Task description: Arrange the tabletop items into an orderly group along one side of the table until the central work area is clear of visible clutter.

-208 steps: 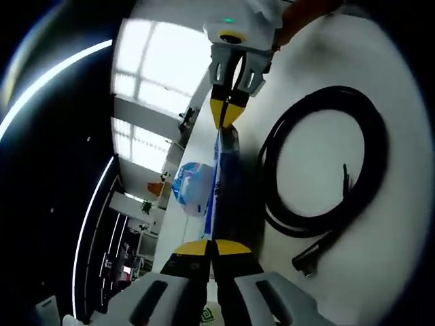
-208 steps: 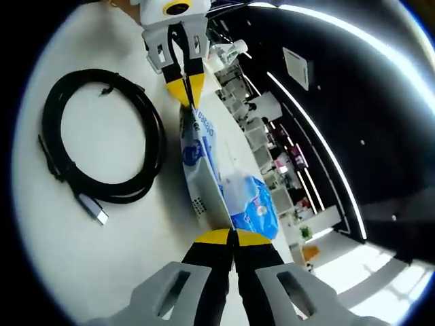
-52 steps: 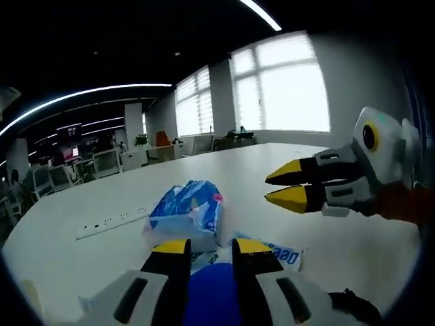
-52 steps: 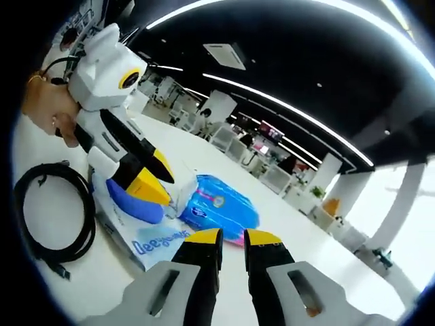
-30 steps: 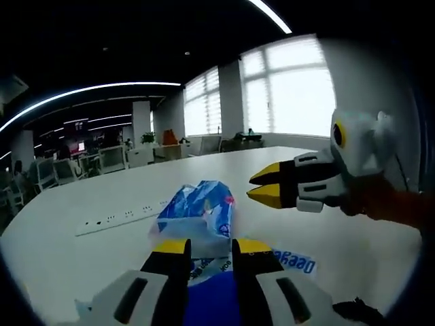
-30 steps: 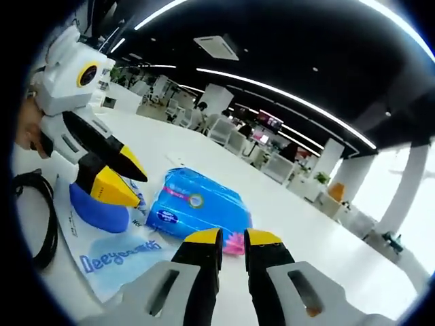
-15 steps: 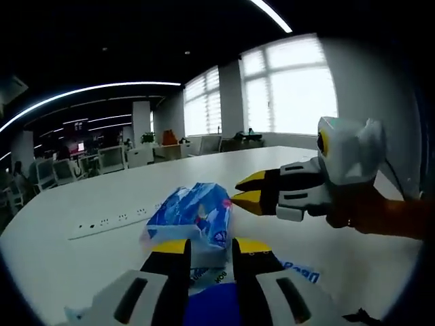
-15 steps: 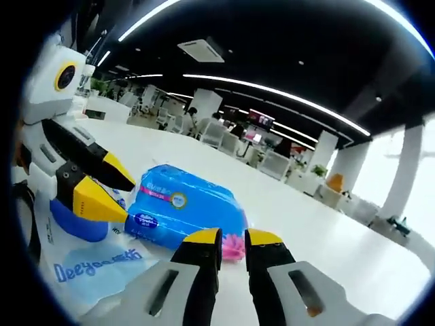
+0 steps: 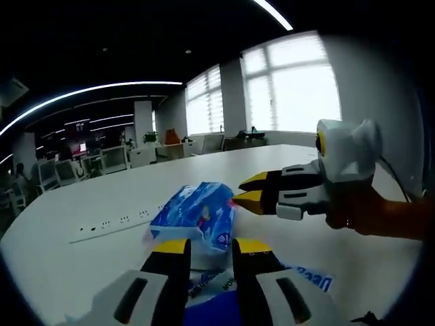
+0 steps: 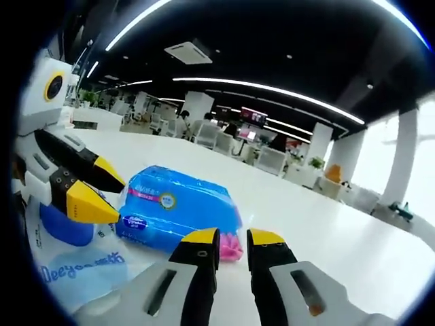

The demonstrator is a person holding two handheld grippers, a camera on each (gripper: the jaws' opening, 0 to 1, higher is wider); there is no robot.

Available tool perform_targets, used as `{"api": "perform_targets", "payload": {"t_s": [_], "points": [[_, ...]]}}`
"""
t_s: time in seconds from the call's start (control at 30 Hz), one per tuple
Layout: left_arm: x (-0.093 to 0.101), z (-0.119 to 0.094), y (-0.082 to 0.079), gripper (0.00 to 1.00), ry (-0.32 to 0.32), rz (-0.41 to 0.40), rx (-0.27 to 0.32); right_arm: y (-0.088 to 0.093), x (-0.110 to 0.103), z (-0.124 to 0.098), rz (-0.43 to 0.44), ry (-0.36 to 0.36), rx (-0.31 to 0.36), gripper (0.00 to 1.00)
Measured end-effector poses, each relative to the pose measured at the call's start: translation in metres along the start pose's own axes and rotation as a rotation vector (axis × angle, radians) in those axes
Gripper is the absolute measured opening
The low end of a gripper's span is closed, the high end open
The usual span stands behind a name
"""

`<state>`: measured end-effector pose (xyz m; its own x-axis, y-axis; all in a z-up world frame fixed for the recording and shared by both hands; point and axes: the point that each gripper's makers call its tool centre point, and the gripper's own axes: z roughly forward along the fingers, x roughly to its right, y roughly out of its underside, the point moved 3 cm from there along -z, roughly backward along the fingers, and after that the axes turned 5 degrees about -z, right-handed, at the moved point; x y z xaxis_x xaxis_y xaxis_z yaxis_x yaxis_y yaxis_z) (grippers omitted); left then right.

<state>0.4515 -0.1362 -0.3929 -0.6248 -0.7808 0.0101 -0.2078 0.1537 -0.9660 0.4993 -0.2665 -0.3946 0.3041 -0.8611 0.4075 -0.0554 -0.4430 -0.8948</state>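
In the left gripper view the blue tissue pack (image 9: 196, 216) lies on the white tabletop (image 9: 81, 261) just beyond the left gripper (image 9: 209, 248), whose fingers stand slightly parted, holding nothing. The right gripper (image 9: 246, 193) enters from the right, fingers nearly closed, tips at the pack's far right corner. In the right gripper view the pack lies lengthwise left to right just beyond the right gripper's empty fingers, in an open office.

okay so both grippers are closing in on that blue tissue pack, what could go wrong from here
The right gripper has its fingers slightly apart at the soft blue tissue pack's pink end; a pinch on the thin wrapper may slip or tear it. The left gripper hangs open just above the white Deeyeo bag, so it could snag or drag the bag. The pack also sits near the white power strip and might bump it.
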Motion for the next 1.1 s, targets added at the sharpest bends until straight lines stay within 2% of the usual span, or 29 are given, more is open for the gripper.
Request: {"api": "perform_targets", "payload": {"t_s": [0.1,0.27,0.37,0.53,0.67,0.87,0.93,1.0,1.1], "points": [[-0.006,0.001,-0.002,0.23,-0.03,0.02,0.015,0.001,0.002,0.005,0.029,0.012,0.008,0.14],[-0.011,0.003,-0.001,0.22,-0.03,0.005,0.007,0.006,0.005,0.012,0.05,0.02,-0.002,0.13],[-0.012,0.004,-0.002,0.21,-0.025,0.006,0.006,0.004,0.003,0.012,0.061,0.007,0.013,0.03],[-0.015,0.004,-0.002,0.21,-0.024,0.004,-0.001,0.002,0.003,0.01,0.058,0.014,0.015,0.03],[-0.016,0.004,-0.001,0.2,-0.031,-0.01,0.0,0.001,-0.001,0.007,-0.004,0.01,0.004,0.02],[-0.017,0.005,-0.001,0.2,-0.036,-0.015,0.004,-0.004,-0.001,0.004,-0.025,0.01,0.002,0.01],[-0.016,0.004,-0.001,0.2,-0.036,-0.018,0.004,-0.005,-0.001,0.003,-0.017,0.008,0.006,0.0],[-0.016,0.004,-0.001,0.2,-0.035,-0.01,0.002,-0.006,-0.003,0.001,0.036,0.0,0.015,0.0],[-0.018,0.004,-0.001,0.19,-0.045,-0.015,0.009,-0.005,-0.005,-0.001,0.036,-0.002,0.015,0.0]]}}
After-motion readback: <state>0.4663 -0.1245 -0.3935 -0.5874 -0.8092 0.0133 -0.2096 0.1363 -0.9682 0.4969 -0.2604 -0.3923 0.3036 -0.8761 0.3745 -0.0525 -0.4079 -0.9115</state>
